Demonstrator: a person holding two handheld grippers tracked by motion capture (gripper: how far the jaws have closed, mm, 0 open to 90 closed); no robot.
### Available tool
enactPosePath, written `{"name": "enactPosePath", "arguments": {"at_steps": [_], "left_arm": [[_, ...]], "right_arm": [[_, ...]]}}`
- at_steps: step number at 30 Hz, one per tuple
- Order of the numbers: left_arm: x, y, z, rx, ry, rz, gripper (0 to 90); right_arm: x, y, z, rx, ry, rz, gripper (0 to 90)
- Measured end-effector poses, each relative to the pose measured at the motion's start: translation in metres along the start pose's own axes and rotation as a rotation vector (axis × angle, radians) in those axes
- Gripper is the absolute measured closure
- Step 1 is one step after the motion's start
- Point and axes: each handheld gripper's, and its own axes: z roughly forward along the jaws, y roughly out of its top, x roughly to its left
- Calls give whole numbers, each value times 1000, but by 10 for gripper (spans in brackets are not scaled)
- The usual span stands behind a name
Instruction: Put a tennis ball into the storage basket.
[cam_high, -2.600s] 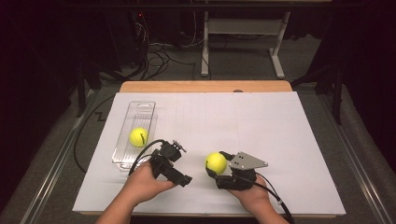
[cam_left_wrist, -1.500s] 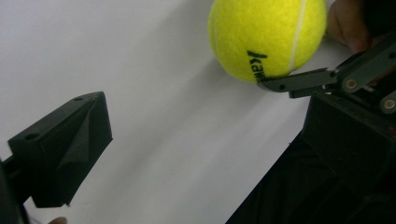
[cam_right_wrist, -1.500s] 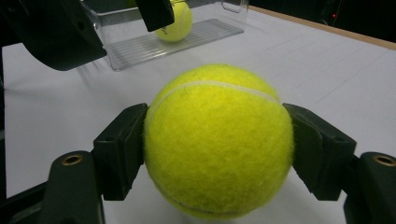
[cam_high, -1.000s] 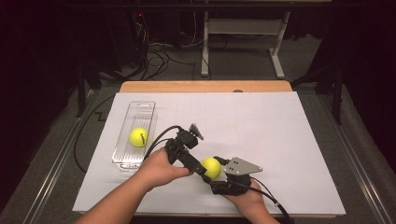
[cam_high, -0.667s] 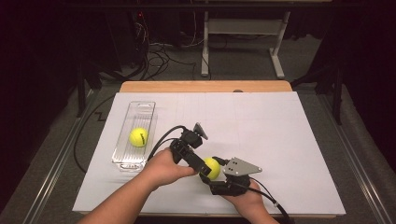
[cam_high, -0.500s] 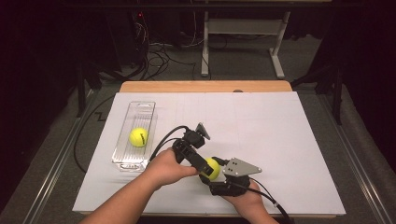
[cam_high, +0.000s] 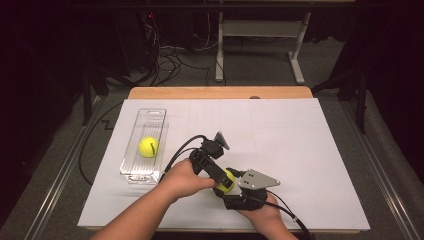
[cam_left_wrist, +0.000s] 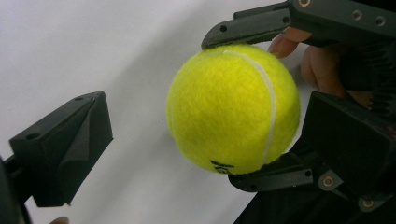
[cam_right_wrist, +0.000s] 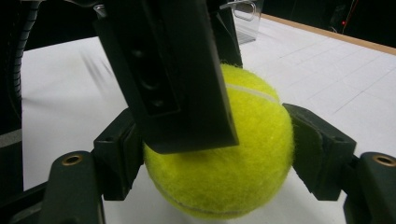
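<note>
On the white table sheet (cam_high: 300, 150) a clear plastic tray (cam_high: 145, 145) lies to my left, and a second tennis ball (cam_high: 148, 146) sits inside it, well apart from my hands. Dark cables lie on the floor behind the table.

My left gripper (cam_high: 216, 172) stands in the way: one of its jaws lies across the top of the ball in the right gripper view. Its jaws are wide apart around the ball and, as far as I see, do not press it.

The tennis ball (cam_left_wrist: 232, 108) is bright yellow and fuzzy, with a white seam and some black print. My right gripper (cam_right_wrist: 219, 154) holds it tightly between both pads, near the front edge of the sheet.
</note>
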Motion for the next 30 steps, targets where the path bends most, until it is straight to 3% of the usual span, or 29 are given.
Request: {"name": "enactPosePath", "arguments": {"at_steps": [19, 30], "left_arm": [[-2, 6, 10, 9, -15, 7, 40], [0, 6, 9, 0, -68, -4, 137]], "right_arm": [[-2, 3, -4, -20, -14, -9, 275], [-2, 4, -4, -24, -23, -9, 275]]}}
